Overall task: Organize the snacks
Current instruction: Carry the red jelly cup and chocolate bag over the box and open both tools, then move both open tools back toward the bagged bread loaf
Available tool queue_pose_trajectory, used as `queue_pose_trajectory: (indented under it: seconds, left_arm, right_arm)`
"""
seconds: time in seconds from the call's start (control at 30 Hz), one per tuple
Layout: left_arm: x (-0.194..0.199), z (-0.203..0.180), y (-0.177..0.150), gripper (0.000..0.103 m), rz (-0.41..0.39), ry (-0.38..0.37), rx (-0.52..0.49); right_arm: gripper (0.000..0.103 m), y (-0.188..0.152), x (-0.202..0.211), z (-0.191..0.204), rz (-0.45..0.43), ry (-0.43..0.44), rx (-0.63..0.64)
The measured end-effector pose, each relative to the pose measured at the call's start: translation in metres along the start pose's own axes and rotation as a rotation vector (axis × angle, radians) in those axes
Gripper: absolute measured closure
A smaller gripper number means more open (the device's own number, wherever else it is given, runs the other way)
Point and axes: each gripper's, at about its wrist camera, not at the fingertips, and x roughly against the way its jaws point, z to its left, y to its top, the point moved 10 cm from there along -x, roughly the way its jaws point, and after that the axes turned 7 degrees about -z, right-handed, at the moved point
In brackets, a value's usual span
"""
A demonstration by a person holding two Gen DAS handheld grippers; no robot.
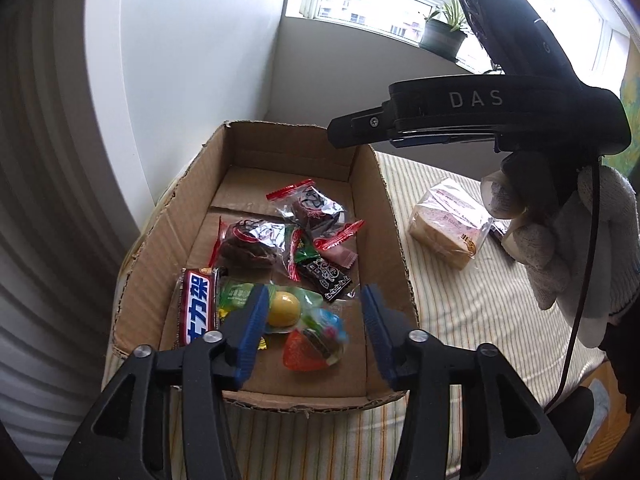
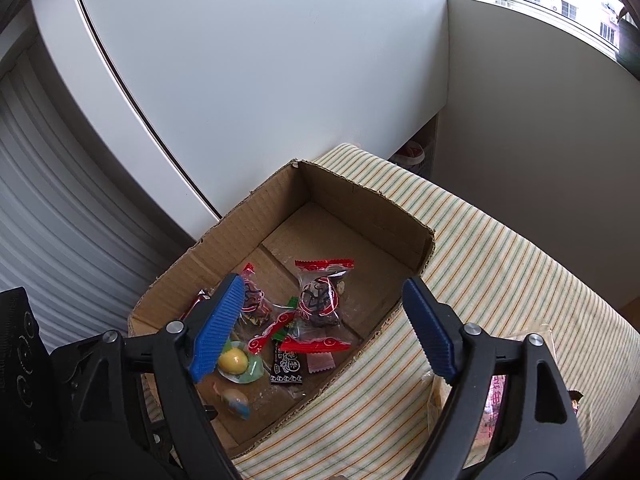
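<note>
Left wrist view — snacks (image 1: pixel 304 316) in box (image 1: pixel 384 216), between parted fingers (image 1: pixel 252 320).

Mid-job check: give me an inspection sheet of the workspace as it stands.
Surface: striped cloth over the table.
Job's things: cardboard box holds wrapped snacks, including a chocolate bar and a yellow jelly cup; bagged sandwich lies outside on the cloth.
Clutter: nothing seen.
Grippers: left gripper and right gripper above the box, jaws open, empty.
Cables: black cable hangs by the gloved hand.
Surroundings: white wall, window, potted plant.
</note>
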Motion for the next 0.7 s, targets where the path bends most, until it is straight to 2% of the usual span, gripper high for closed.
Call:
queue_pose_trajectory:
  seconds: [0.37,0.7]
  left_arm:
    - [0.008,-0.006,0.006,0.052,-0.02,0.012,-0.004]
    - [0.014,-0.03,0.01,0.052,-0.035,-0.004,-0.031]
  right_arm:
    - [0.019,-0.004,0.035,-0.018,-0.044,-0.023,-0.025]
    - [0.019,-0.026,0.089,-0.069,-0.086,-0.084,-0.085]
